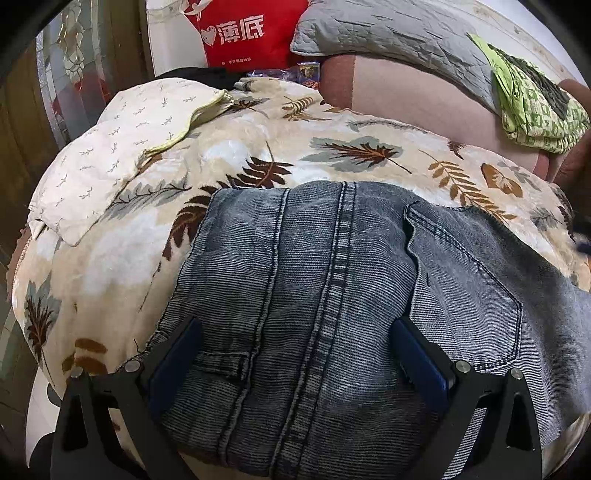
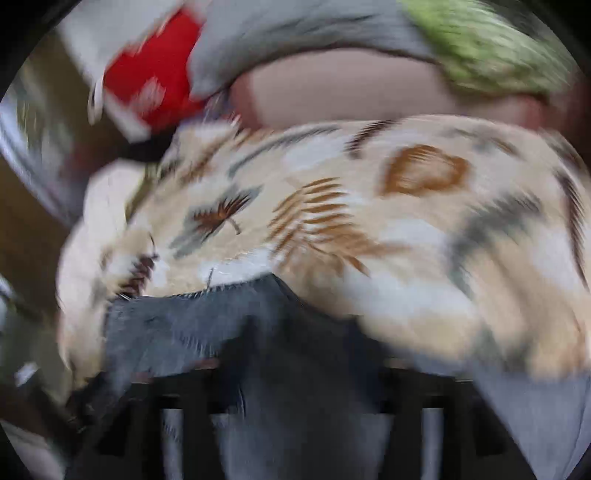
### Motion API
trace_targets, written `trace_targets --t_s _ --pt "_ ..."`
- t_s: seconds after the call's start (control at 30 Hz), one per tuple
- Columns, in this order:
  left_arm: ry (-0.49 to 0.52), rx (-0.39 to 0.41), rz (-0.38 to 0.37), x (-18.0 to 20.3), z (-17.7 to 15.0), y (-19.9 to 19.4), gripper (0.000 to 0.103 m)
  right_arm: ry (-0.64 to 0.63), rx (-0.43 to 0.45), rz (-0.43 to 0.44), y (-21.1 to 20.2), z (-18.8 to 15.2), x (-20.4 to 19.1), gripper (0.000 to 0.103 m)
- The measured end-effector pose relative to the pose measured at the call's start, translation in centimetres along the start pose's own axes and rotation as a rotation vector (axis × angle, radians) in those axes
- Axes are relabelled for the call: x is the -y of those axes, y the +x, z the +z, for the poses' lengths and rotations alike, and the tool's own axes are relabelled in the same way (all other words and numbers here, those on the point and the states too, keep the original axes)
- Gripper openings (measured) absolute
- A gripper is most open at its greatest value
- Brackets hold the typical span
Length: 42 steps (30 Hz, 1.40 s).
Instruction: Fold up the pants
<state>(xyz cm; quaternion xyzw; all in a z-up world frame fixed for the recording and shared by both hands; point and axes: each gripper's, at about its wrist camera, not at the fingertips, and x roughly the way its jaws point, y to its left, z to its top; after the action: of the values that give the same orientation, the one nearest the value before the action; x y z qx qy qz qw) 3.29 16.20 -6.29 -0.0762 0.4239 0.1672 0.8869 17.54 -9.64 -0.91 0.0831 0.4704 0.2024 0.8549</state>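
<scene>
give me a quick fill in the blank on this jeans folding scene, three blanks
1. The grey jeans lie on a blanket printed with ____.
2. The bag behind the blanket is ____ in colour.
3. The left gripper hangs over the jeans with its jaws ____.

Missing words: leaves; red; open

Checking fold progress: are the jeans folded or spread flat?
Folded: the jeans lie as a compact stack on the blanket, a straight fold edge at the far end, layers overlapping.

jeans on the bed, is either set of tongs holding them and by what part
Neither, as far as shows. The left tongs stand wide open over the jeans near the waistband seam, gripping nothing. The right tongs look open, but blur hides any contact.
</scene>
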Motion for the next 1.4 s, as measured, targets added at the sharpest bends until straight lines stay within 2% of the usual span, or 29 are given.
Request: trace_targets --t_s 0.1,0.27,0.37,0.47,0.53,0.57,0.63,0.7,0.73,0.77,0.83,0.87,0.9,0.97,1.0,1.07,1.1,1.17,1.27,1.33,1.4 --pt "-0.002 0.020 0.018 0.0 -0.1 -0.4 0.102 0.123 0.046 0.013 -5.5 -4.9 4.7 0.074" --pt "0.017 0.096 0.085 0.3 -0.2 -1.5 0.102 0.434 0.102 -0.071 -11.5 -11.4 14.9 0.074" --pt "0.007 0.156 0.108 0.3 0.0 -2.9 0.102 0.559 0.151 -0.025 -14.3 -14.2 18.8 0.074" --pt "-0.013 0.198 0.110 0.4 0.5 -4.7 0.102 0.555 0.206 -0.006 -15.6 -15.8 20.3 0.074" --pt "-0.023 0.198 0.092 0.8 0.9 -5.6 0.102 0.599 0.162 -0.025 -13.7 -16.8 22.8 0.079" --pt "-0.026 0.188 0.077 1.1 1.0 -6.0 0.102 0.629 0.144 -0.004 -13.0 -17.5 23.9 0.079" --pt "-0.023 0.179 0.057 1.7 1.0 -6.6 0.102 0.648 0.189 0.039 -13.8 -17.3 23.9 0.080" --pt "-0.016 0.181 0.065 2.3 0.8 -7.2 0.102 0.590 0.261 0.103 -15.8 -16.7 22.8 0.080" --pt "-0.010 0.177 0.063 2.8 0.7 -7.3 0.102 0.556 0.315 0.084 -17.0 -16.5 22.2 0.080" --pt "-0.006 0.171 0.065 3.1 0.6 -7.4 0.102 0.536 0.329 0.074 -17.3 -16.4 22.1 0.080" --pt "-0.003 0.155 0.066 3.8 0.5 -7.5 0.102 0.539 0.289 0.042 -16.3 -16.6 22.7 0.085" --pt "-0.003 0.146 0.058 4.3 0.4 -7.5 0.102 0.586 0.205 0.023 -14.4 -17.0 23.9 0.085" --pt "-0.002 0.144 0.055 4.7 0.3 -7.7 0.102 0.612 0.184 0.052 -13.5 -17.6 24.6 0.084" --pt "0.003 0.146 0.052 5.6 0.1 -8.1 0.102 0.598 0.253 0.082 -15.3 -17.3 24.2 0.084" --pt "0.004 0.146 0.049 5.9 0.0 -8.3 0.102 0.557 0.329 0.089 -16.9 -17.1 23.7 0.084" --pt "0.029 0.132 0.036 7.2 -0.2 -8.4 0.102 0.531 0.374 0.044 -17.9 -17.2 23.6 0.085" --pt "0.042 0.123 0.037 7.7 -0.2 -8.3 0.102 0.545 0.346 0.052 -17.5 -17.3 24.0 0.085" --pt "0.060 0.119 0.022 9.1 -0.3 -8.4 0.102 0.639 0.213 0.100 -14.7 -18.0 25.7 0.085" --pt "0.094 0.110 -0.003 11.2 -0.4 -8.6 0.102 0.623 0.262 0.131 -15.6 -17.7 25.6 0.085" --pt "0.123 0.108 -0.022 12.6 -0.6 -8.5 0.102 0.612 0.330 0.087 -16.8 -17.9 25.3 0.085" --pt "0.155 0.098 -0.048 14.2 -0.8 -8.3 0.102 0.630 0.367 0.104 -17.4 -18.1 25.8 0.085"
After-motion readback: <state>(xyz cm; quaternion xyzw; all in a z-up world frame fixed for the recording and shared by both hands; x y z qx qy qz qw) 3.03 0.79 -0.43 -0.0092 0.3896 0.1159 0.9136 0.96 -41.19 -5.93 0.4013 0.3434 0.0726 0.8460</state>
